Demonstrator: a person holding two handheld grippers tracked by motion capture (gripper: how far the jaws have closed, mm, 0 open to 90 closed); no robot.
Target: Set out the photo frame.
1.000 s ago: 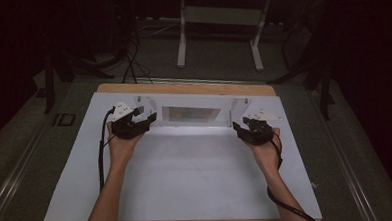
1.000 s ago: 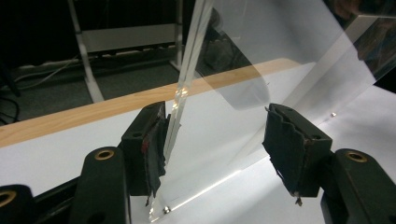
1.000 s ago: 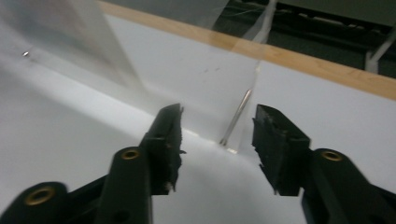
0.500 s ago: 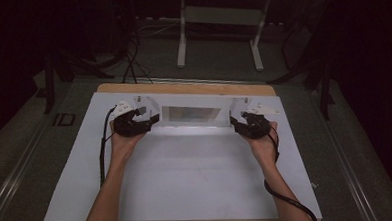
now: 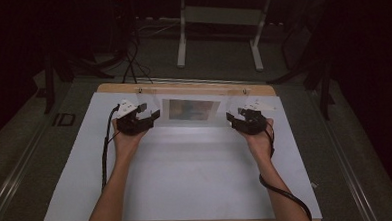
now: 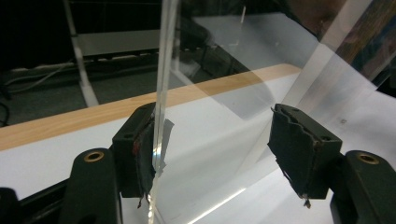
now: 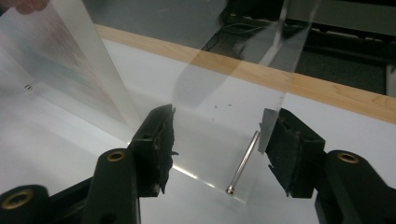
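Note:
A clear acrylic stand (image 5: pixel 191 109) holding a picture stands upright at the back of the white sheet. My left gripper (image 5: pixel 151 115) is at its left end, open. In the left gripper view, the panel's clear edge (image 6: pixel 163 70) rises right against the left pad, and the gripper (image 6: pixel 222 154) straddles it with a wide gap. My right gripper (image 5: pixel 232 116) is at the stand's right end, open too. In the right gripper view (image 7: pixel 223 149), the upright clear edge (image 7: pixel 280 46) sits just inside the right pad. A metal bolt (image 7: pixel 242 163) lies on the clear base between the jaws.
A white sheet (image 5: pixel 187 176) covers the wooden table, whose bare strip (image 5: pixel 183 87) runs behind the stand. Beyond it are a dark floor, a metal stand's legs (image 5: pixel 183 41) and cables (image 5: pixel 131 58). Each gripper's cable trails back along the forearm.
The right gripper has moved forward and slightly left to the stand's right end. The left gripper has edged a little closer to the left end. The stand has not moved.

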